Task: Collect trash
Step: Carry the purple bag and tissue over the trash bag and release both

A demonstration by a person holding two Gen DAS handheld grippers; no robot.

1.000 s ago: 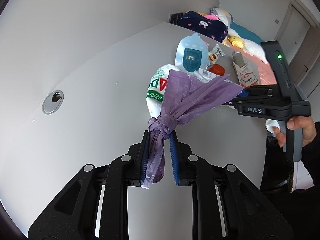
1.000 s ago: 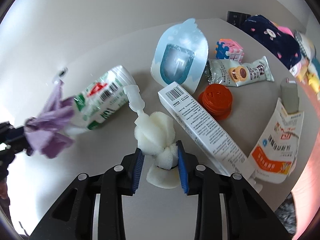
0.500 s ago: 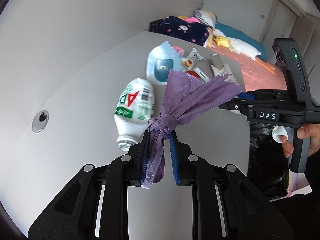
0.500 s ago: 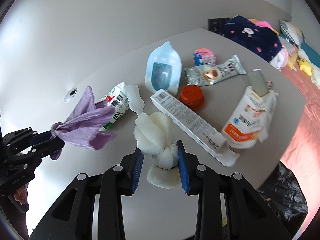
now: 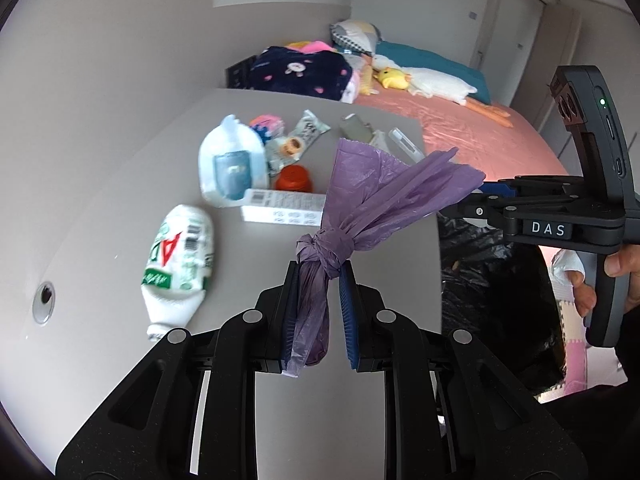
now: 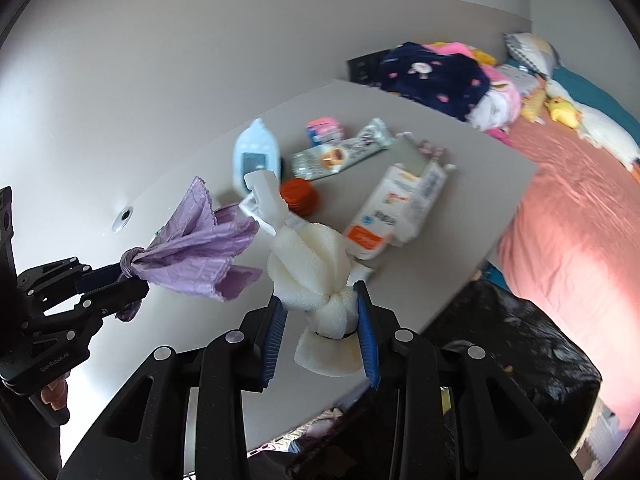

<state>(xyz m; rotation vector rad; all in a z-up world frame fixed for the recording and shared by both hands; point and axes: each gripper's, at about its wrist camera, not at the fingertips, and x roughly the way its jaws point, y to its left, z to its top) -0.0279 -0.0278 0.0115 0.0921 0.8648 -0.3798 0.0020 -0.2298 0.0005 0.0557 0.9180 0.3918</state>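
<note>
Between the blue pads of the left gripper (image 5: pixel 318 312) hangs a knotted purple bag (image 5: pixel 360 216), pinched just below its knot; the right gripper (image 6: pixel 320 320) is clamped on a white foam wad (image 6: pixel 310 268) — both pieces are lifted clear of the grey table (image 5: pixel 120 220). A black bin bag (image 6: pixel 516 344) gapes beside the table's edge, likely their destination. Left to collect: milk bottle (image 5: pixel 180 260), long white box (image 5: pixel 282 210), red lid (image 5: pixel 294 178), snack wrapper (image 6: pixel 340 154) and the clutter behind.

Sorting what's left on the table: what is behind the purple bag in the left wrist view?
The purple bag covers the right end of the white carton and part of the packets behind; the right gripper's tips and their load are hidden too.
</note>
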